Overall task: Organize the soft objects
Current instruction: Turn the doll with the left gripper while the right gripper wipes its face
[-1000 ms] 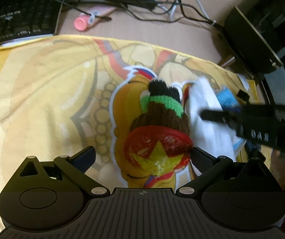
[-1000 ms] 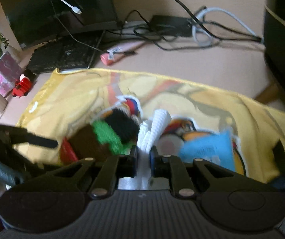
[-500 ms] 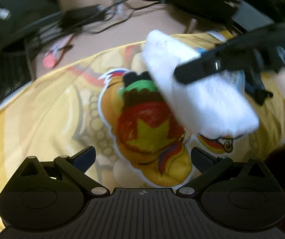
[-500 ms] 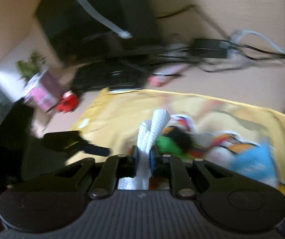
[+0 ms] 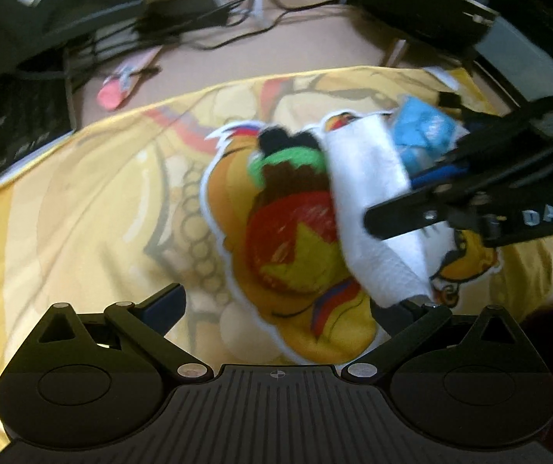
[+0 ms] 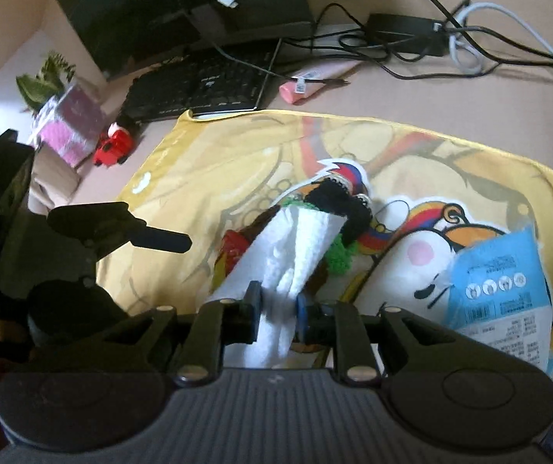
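Note:
A white towel (image 6: 288,239) is pinched between the pads of my right gripper (image 6: 278,303), which is shut on it. The towel drapes over a knitted toy (image 6: 338,201) in black, green, brown and red, lying on the yellow printed cloth (image 6: 207,178). In the left wrist view the towel (image 5: 369,201) covers the right side of the knitted toy (image 5: 288,193), with the right gripper's fingers (image 5: 412,212) across it. My left gripper (image 5: 280,305) is open just in front of the toy, holding nothing. From the right wrist view, one left finger (image 6: 156,237) shows at the left.
A blue packet (image 6: 497,270) lies on the cloth's right side. Behind the cloth are a black keyboard (image 6: 199,89), a pink tube (image 6: 307,83), tangled cables (image 6: 412,42) and a monitor base. A red toy (image 6: 114,145) and a small plant (image 6: 48,81) sit at far left.
The right gripper swung up and left with the white towel, then came back down, so the towel now lies over the knitted toy. The left gripper stayed open and tilted back slightly.

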`<control>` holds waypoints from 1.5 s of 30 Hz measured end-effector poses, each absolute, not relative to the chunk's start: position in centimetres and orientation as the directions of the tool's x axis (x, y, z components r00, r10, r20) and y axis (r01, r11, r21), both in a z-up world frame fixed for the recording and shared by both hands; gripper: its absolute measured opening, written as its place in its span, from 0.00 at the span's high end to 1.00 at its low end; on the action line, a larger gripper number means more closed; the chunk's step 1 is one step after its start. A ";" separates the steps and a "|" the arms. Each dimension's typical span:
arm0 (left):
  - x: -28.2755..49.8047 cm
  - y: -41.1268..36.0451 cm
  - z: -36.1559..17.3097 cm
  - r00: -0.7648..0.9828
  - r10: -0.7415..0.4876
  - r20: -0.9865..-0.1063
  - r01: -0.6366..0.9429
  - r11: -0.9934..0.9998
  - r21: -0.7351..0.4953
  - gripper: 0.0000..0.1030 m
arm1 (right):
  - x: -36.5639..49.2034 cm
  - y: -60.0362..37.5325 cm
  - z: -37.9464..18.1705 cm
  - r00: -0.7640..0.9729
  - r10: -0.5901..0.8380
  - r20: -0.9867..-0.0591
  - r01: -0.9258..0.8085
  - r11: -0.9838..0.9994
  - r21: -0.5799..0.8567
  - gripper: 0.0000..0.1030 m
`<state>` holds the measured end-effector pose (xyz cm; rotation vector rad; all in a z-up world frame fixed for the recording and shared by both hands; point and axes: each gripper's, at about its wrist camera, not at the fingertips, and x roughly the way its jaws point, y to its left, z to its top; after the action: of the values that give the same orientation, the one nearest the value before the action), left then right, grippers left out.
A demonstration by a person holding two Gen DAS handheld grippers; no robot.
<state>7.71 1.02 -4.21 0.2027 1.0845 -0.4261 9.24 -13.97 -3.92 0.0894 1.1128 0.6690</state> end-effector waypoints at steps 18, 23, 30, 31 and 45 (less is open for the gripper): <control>8.7 -3.8 -3.6 0.460 -0.271 -0.846 0.602 0.795 0.073 0.00 | 14.1 -16.6 -5.4 0.386 0.473 -0.792 -0.250 0.880 0.404 0.87; 9.2 -3.2 -2.4 0.488 -0.300 -0.820 0.584 0.811 0.050 0.00 | 13.8 -17.5 -7.4 0.364 0.390 -0.846 -0.210 0.919 0.333 0.88; 7.7 -7.4 -6.0 0.509 -0.173 -0.843 0.719 0.624 0.306 0.00 | 12.9 -20.5 -5.1 0.431 0.433 -0.792 -0.145 0.899 0.413 0.87; 7.5 -7.6 -6.6 0.521 -0.163 -0.838 0.727 0.599 0.336 0.00 | 12.7 -21.0 -4.6 0.444 0.442 -0.780 -0.137 0.893 0.428 0.85; 15.0 4.2 -6.4 0.312 -0.683 -0.660 0.104 0.715 -0.691 0.20 | 11.6 -24.4 -3.0 0.508 0.446 -0.737 -0.051 0.870 0.491 0.84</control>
<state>14.96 4.19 -6.35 -0.5988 1.1454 -0.5618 11.56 -24.38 -2.96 0.4402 0.9996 0.3110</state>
